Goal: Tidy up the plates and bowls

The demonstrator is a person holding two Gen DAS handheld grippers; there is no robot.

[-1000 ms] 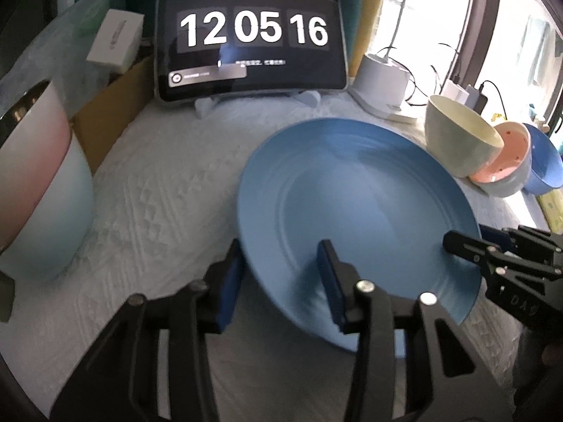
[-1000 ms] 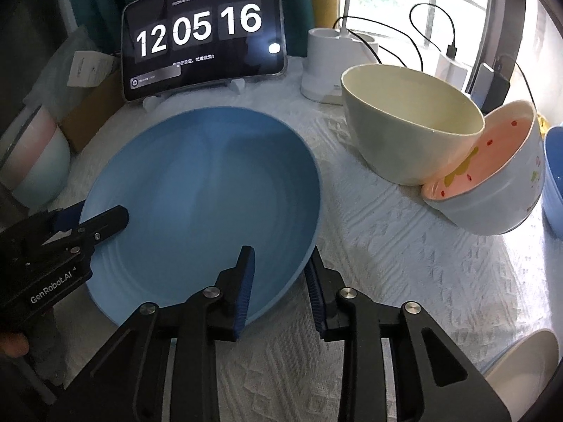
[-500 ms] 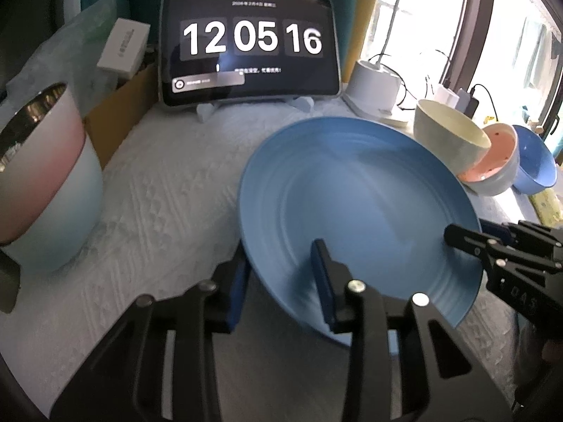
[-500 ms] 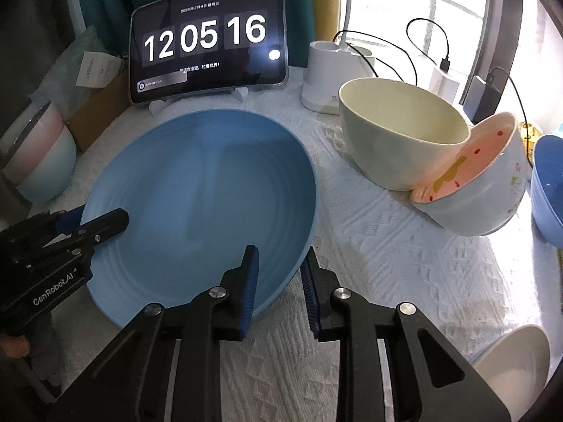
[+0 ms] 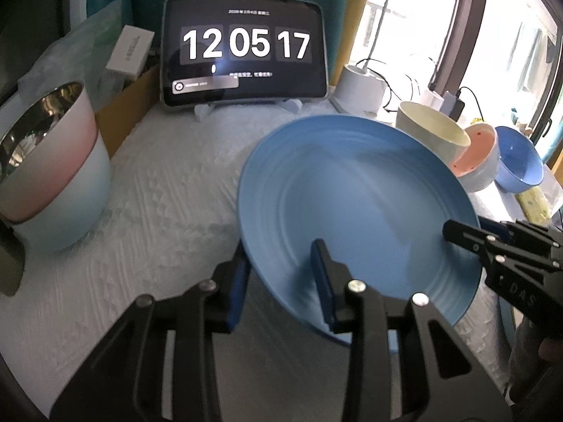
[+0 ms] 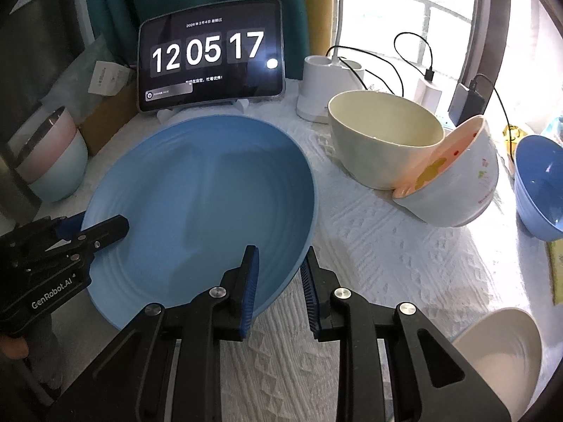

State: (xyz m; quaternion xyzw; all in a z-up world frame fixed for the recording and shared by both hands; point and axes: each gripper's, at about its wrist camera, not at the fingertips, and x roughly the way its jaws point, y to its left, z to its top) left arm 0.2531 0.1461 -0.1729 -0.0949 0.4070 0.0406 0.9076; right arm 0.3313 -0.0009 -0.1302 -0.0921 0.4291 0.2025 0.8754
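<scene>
Blue plate [image 5: 355,204] is sitting between our two sets of tongs, and we are holding it by opposite edges, tilted, with its near rim clear of the desk [image 5: 169,204]. Our left tongs [image 5: 279,288] are pinching the near left edge, one pad under the rim and one on the face; they have just been closing, with that rim between them. Our right tongs [image 6: 279,281] are pinching the near right edge the same way, one pad inside and one outside. We judge that we are carrying out the lift of the plate, the first part of moving it to wherever the plates are to go.

Ahead of the right tongs a cream bowl [image 6: 385,140] is standing with a pink-lined bowl [image 6: 454,179] leaning against it, and a blue bowl [image 6: 538,186] lies further to their right. Left of the left tongs a pink and pale blue bowl [image 5: 49,172] is standing well apart. The next move, as we read it, is calling for both hands travelling together and level, so that neither pad is slipping off the thin rim.

We are not seeing where the plate's far edge meets the cloth, so whether it is fully off the desk is unclear. A pale dish [image 6: 499,355] to the lower right of the right tongs is cut off by the frame. No stack of plates is showing anywhere, so the destination is unknown to us.
</scene>
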